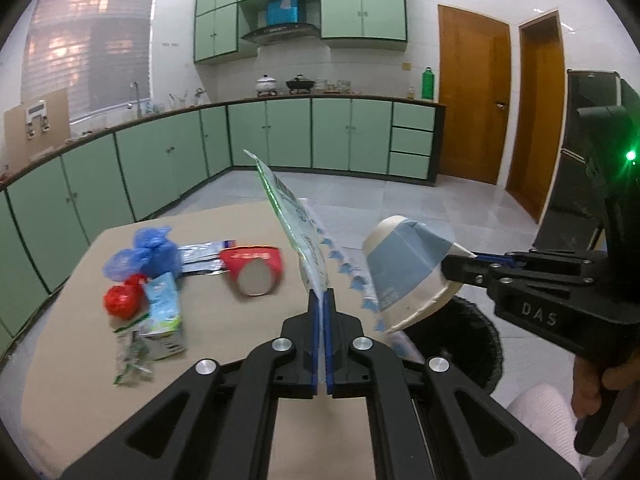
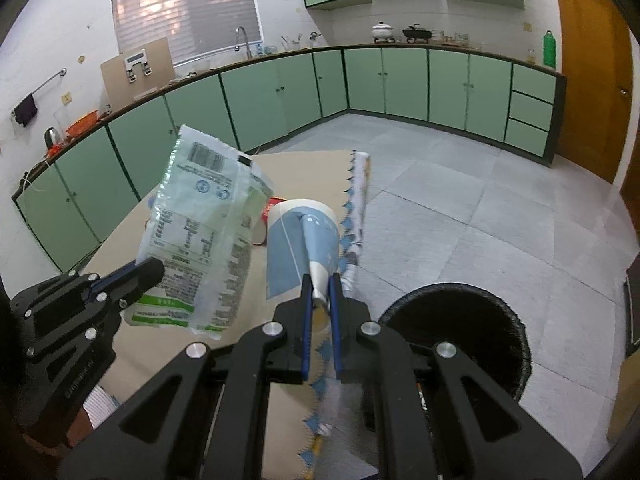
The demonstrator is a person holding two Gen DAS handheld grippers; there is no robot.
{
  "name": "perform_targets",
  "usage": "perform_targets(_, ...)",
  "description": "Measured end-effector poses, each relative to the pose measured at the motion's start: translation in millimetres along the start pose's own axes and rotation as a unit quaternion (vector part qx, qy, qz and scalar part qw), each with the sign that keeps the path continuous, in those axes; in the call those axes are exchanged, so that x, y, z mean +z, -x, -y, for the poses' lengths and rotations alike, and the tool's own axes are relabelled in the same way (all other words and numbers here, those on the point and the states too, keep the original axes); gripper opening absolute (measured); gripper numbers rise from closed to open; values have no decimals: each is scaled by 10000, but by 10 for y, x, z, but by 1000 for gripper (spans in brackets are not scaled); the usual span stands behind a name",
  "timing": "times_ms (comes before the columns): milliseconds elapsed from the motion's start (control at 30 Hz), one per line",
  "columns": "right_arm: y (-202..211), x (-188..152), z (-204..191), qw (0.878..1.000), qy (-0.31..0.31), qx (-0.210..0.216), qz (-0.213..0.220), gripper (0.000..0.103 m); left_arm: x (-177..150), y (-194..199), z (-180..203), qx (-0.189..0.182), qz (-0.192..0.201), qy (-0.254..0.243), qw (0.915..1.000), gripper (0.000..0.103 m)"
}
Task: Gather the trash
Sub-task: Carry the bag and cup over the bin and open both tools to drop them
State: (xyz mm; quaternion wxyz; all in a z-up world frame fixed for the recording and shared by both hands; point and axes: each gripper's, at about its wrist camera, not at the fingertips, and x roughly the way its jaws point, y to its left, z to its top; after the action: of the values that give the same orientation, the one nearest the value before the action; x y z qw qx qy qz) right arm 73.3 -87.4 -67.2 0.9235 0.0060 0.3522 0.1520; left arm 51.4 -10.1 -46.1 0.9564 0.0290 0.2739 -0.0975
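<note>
- The left tool [image 1: 320,300] is clamped on the lower edge of a clear plastic wrapper [image 1: 294,220] with green print, held up above the worktop [image 1: 256,360].
- The right tool [image 2: 320,284] is pinched on the rim of a crushed white-and-blue paper cup [image 2: 300,240], also lifted off the worktop.
- Only the left wrist view shows the trash still lying on the worktop: one blue plastic bag [image 1: 148,254], one crumpled red bag [image 1: 122,300], one small carton [image 1: 164,316] lying on its side, one red paper cup [image 1: 256,270] tipped over with its base towards the camera, one flat silver-and-blue sachet [image 1: 204,256], and one green-and-clear wrapper scrap [image 1: 130,356] at the near edge.
- Only the right wrist view shows the wrapper face-on, with its barcode and printed table, and the whole round mouth of the black bin [image 2: 460,340] on the floor beside the worktop; the left wrist view catches just part of that bin behind the cup.
- The left wrist view shows a hand [image 1: 600,384] gripping the right tool's handle.
- Count: two tools, two lifted items, six pieces left on the worktop, one bin.
</note>
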Motion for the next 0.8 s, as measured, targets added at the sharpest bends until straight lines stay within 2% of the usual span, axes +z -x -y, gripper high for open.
perform_targets(333,167,-38,450,9981,-344,-496,132,7,150,-187,356,-554,-3,-127,9984,2)
perform_targets(633,178,-167,768,9956,-557,-721,205,7,202,-433,610,-871,-119,-241,9958,2)
perform_targets(800,169,-277,1068,9922,-921,-815,221,7,256,-642,826,-1039,-200,-345,9938,2)
